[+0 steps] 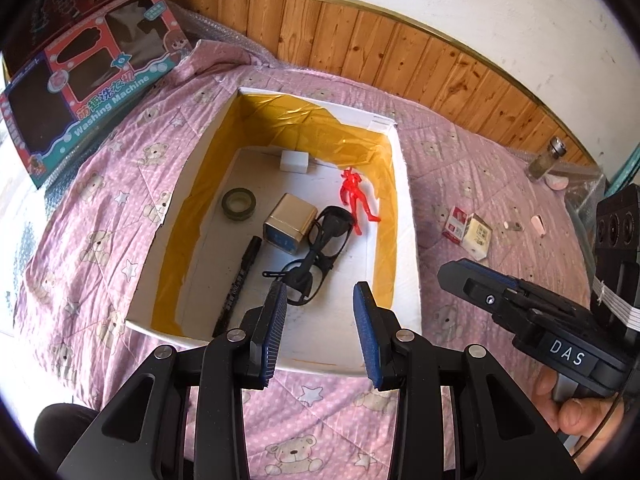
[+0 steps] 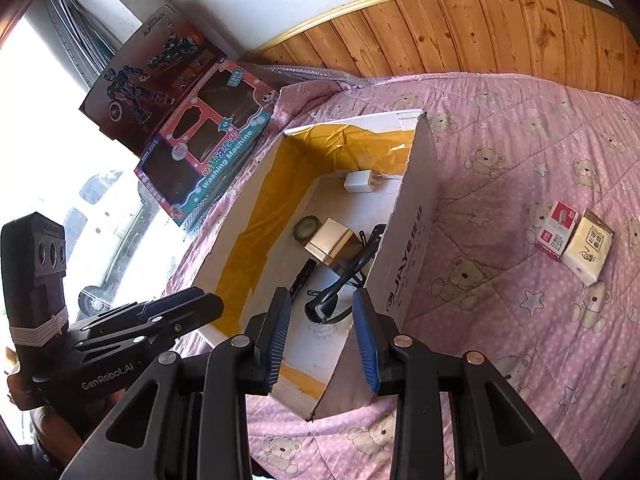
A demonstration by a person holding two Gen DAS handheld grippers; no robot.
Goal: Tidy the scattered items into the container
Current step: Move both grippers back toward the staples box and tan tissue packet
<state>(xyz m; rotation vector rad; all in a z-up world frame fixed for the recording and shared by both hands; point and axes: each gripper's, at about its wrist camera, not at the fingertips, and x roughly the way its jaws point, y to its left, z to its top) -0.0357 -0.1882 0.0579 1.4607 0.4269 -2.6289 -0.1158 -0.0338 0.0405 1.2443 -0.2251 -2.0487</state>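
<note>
Yellow tape lines the inside walls of the white cardboard box (image 1: 404, 216) sitting on the pink teddy-bear quilt (image 1: 100, 208) on the bed. Inside it: a black marker (image 1: 238, 280) lying lengthwise, cap end pointing toward the far wall, a roll of tape (image 1: 239, 203), a gold tin (image 1: 289, 224), black glasses (image 1: 324, 248), a red figure (image 1: 357, 200) lying flat with its head toward the far wall, and a white charger (image 1: 295, 161) up against the far end.

Both hand-held grippers are released and holding nothing: the left hand-held gripper (image 1: 320, 328) hovers over the box's near edge, the right hand-held gripper (image 2: 322, 332) over its near right corner.

Still out on the quilt, right of the box: a red-and-white small box (image 2: 557, 231) and a tissue pack (image 2: 588, 246) touching side by side, both lying roughly parallel to the box's long side.
</note>
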